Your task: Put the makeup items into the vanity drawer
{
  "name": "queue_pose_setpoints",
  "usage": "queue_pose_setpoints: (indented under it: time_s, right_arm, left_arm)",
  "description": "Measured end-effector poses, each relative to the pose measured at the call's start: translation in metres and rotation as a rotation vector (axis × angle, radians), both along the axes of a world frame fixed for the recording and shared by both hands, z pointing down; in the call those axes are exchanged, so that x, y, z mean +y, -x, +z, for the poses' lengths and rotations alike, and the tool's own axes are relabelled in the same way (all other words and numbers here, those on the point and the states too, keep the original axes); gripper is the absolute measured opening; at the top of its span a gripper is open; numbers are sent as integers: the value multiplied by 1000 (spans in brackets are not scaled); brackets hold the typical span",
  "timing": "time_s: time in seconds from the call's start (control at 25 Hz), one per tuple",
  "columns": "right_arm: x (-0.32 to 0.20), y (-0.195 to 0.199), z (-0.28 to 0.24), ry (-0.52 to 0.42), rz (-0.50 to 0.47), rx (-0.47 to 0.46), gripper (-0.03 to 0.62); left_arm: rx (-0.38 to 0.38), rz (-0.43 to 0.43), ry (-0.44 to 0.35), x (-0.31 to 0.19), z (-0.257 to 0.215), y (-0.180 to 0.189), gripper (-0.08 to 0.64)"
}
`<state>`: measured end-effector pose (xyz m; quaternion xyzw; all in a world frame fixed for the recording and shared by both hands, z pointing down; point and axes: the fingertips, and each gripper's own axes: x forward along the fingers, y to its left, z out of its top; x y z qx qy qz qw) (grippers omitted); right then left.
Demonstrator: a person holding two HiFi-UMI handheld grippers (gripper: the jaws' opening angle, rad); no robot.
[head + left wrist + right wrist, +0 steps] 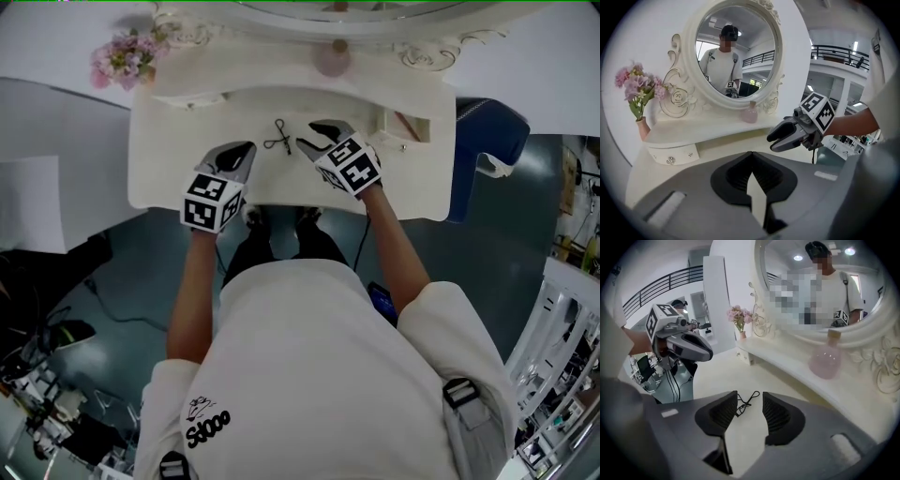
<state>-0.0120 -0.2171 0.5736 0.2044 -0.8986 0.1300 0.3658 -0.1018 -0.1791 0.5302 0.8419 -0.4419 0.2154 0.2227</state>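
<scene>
A black eyelash curler [277, 137] lies on the cream vanity top [169, 169], between my two grippers. My right gripper [317, 136] hovers just right of it, open, with nothing between the pads; in the right gripper view the curler [746, 405] shows on the table beyond the gap of the right gripper [750, 395]. My left gripper [246, 150] is left of the curler, its jaws shut and empty [750, 154]. A small drawer [410, 127] stands open at the right of the raised shelf, with a thin stick inside.
On the shelf stand a pink bottle [332, 58] and a vase of pink flowers [127, 56], under the round mirror [736, 51]. A closed drawer with a knob [670, 157] sits at the shelf's left. A blue chair [487, 141] stands right of the vanity.
</scene>
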Motion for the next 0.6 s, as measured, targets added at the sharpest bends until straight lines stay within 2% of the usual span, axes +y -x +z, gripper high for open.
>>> queue_pose_setpoints:
  time_s: [0.24,0.44,0.6]
  right_arm:
    - [21,19,42,108,121,29,195]
    - [18,19,66,145,248,53,193]
    - [24,24,79,181,300,60,133]
  left_arm:
    - [15,26,4,7,8,23,18]
    - [12,67,17,9,14,38,18]
    - [3,102,15,10,16,50,18]
